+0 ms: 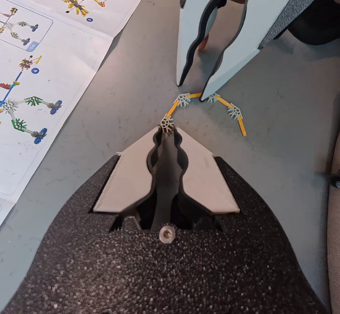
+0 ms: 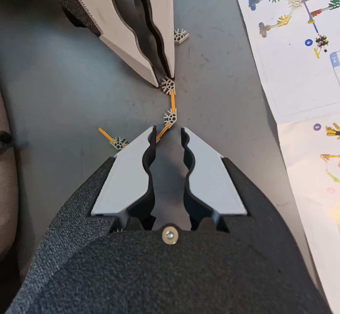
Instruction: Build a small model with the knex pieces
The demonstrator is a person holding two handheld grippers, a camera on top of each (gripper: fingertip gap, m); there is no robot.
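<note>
A curved chain of grey snowflake connectors and yellow rods (image 1: 223,102) lies on the grey table. My left gripper (image 1: 167,128) is shut on the chain's end connector (image 1: 167,123). My right gripper (image 2: 168,128) is open and empty; its left fingertip (image 2: 153,130) presses on the chain, over a middle connector (image 1: 213,98), and hides it in the right wrist view. The right gripper (image 1: 191,92) also shows in the left wrist view. The right wrist view shows the left gripper (image 2: 165,82) pinching the end connector (image 2: 168,85), with a second connector (image 2: 171,117) just ahead of my open jaws.
A printed instruction sheet (image 1: 55,47) with coloured build diagrams lies to the left, and shows on the right in the right wrist view (image 2: 294,65). A loose grey connector (image 2: 181,36) lies beyond the left gripper. A small orange piece (image 1: 202,43) lies behind the right gripper. Spacing between my two grippers at the tips: around 5 cm.
</note>
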